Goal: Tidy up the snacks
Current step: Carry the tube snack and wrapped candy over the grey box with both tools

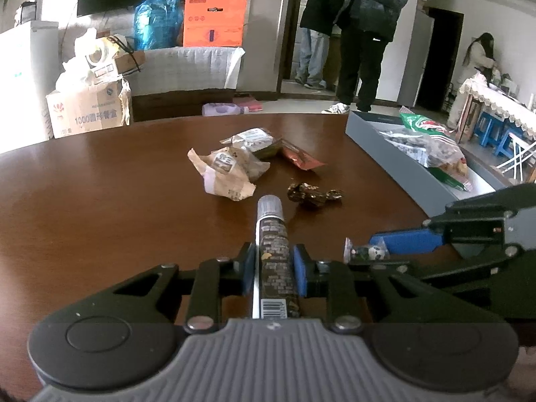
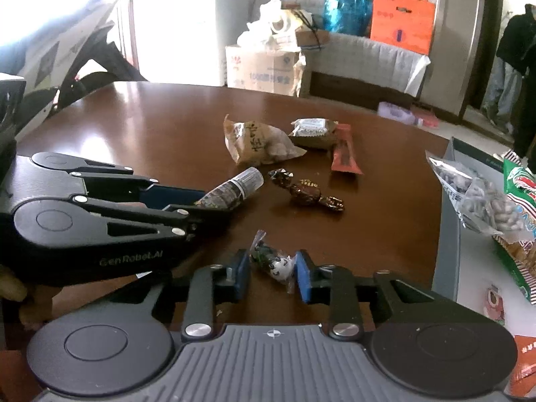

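The left claw (image 1: 273, 269) is clamped on a dark stick packet (image 1: 273, 254), its blue pads pressing both sides of the wrapper. The packet points away from the hand, its silver crimped end sticking out past the fingers and a barcode near the hand. The right claw (image 2: 272, 268) has its fingers apart, one on each side of a small panda-print candy (image 2: 273, 261) that lies on the brown tabletop (image 2: 150, 127); the pads do not appear to touch it yet.

To do this step well, the right claw should probably close squarely on the candy's plump middle, not on its twisted ends, which would likely slip. The left should keep its hold level while carrying the packet to the grey tray (image 1: 402, 167) at the right.

A little farther out, near the middle of the tabletop, lies a brown foil-wrapped candy (image 2: 306, 192) with twisted ends. Beyond it sit a crumpled tan bag (image 2: 258, 144), a small pale packet (image 2: 313, 130) and a red bar wrapper (image 2: 345, 152), close together. The tray at the right edge already holds several snack bags (image 2: 492, 201), one clear with dark pieces and one green and red.

At the far side, off the tabletop, are cardboard boxes, a blue plastic bag and people standing in a doorway.
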### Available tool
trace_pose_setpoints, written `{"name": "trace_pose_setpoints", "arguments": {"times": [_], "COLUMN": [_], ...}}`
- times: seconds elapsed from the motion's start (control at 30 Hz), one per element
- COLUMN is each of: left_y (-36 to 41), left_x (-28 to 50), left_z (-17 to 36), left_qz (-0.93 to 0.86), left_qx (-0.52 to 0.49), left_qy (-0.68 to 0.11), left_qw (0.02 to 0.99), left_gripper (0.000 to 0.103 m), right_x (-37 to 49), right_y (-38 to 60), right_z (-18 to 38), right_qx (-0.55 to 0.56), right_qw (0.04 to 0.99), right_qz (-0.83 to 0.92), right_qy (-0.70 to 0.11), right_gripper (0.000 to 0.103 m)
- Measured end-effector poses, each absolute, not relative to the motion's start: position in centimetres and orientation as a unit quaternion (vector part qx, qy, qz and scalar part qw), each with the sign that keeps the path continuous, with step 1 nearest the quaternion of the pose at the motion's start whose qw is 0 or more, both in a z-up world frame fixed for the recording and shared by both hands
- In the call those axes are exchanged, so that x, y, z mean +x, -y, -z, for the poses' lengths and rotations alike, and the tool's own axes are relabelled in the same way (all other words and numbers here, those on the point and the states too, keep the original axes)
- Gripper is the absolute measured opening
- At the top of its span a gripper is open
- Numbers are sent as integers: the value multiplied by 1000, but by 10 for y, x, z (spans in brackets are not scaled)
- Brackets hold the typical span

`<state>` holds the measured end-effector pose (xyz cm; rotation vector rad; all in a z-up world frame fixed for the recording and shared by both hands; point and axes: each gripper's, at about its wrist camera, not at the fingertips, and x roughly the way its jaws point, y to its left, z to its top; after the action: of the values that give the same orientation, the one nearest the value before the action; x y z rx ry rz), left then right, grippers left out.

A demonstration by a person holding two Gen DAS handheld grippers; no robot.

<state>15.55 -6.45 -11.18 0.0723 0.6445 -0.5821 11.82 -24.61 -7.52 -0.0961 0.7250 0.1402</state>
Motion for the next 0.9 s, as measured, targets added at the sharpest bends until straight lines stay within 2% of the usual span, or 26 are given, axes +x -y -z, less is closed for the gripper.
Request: {"name": "trace_pose_setpoints", "arguments": {"times": [0.47,0.5,0.53,0.9], "left_y": [61,62,62,60], "left_x": [138,137,136,127], "left_z": [99,98,96,88], "left_qz": [268,268,267,261], "left_qx": [42,45,47,50], "left_qy": [-285,-284,-283,-285], "left_qw": [919,919,920,921], "left_gripper": [21,21,21,21], "right_x": [103,103,102,95], "right_y": [247,246,246,248], "right_z": [53,51,50,43], "right_qx": [-35,-35,-36,-33], "right_qw": [941,941,942,942], "right_qz": [-73,-74,-75,-80], "right_qy": [-329,-328,-326,-324], "right_gripper": [31,29,23,20]}}
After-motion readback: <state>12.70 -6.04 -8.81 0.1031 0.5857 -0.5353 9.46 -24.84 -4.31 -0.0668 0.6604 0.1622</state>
